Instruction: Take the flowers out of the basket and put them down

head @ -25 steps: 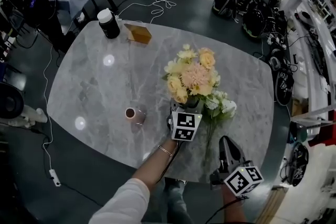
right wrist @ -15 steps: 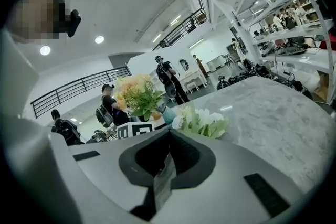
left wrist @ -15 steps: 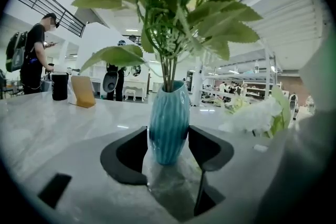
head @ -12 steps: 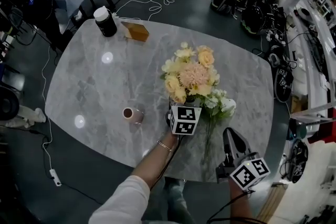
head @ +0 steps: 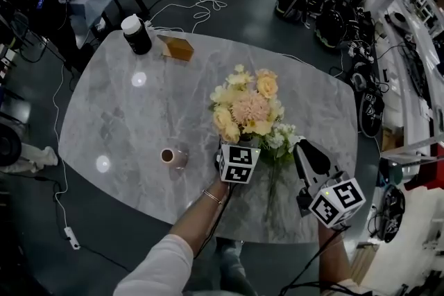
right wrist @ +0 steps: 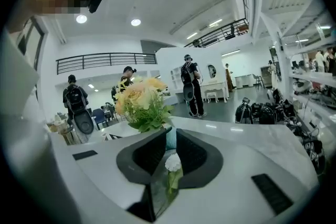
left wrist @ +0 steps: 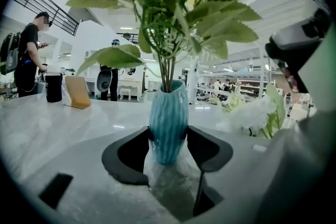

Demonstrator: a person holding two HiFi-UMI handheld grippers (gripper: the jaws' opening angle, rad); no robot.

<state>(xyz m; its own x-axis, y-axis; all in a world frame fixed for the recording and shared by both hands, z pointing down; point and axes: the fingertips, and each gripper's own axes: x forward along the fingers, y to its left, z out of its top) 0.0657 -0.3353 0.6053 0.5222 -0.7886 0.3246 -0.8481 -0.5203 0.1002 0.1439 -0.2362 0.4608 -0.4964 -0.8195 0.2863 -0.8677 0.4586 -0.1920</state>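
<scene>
Task thing: a yellow-and-peach bouquet (head: 246, 107) with green leaves stands at frame centre in the head view, its stems down in a ribbed teal ceramic vase (left wrist: 168, 120). No basket is in sight, so the vase is the holder.
Already down: a bunch of white flowers (head: 284, 137) on long green stems lies flat on the grey marble-look table (head: 125, 121), just right of the vase.
Bracing: the left gripper (left wrist: 168, 139) has just been closing its jaws, which clasp the vase's belly on both sides. They stand wide because the vase is broad. The grip probably keeps the vase from tipping or lifting when stems are pulled.
Free tool: the right gripper (right wrist: 167, 138), lower right in the head view beside the white flowers, has just been opening. Its jaws are parted by a slit and grip nothing; a white bloom shows through the gap.
Next, by judgement: the right jaws must widen and take the bouquet's stems above the vase mouth.
Risk: crowded leaves may snag there.
</scene>
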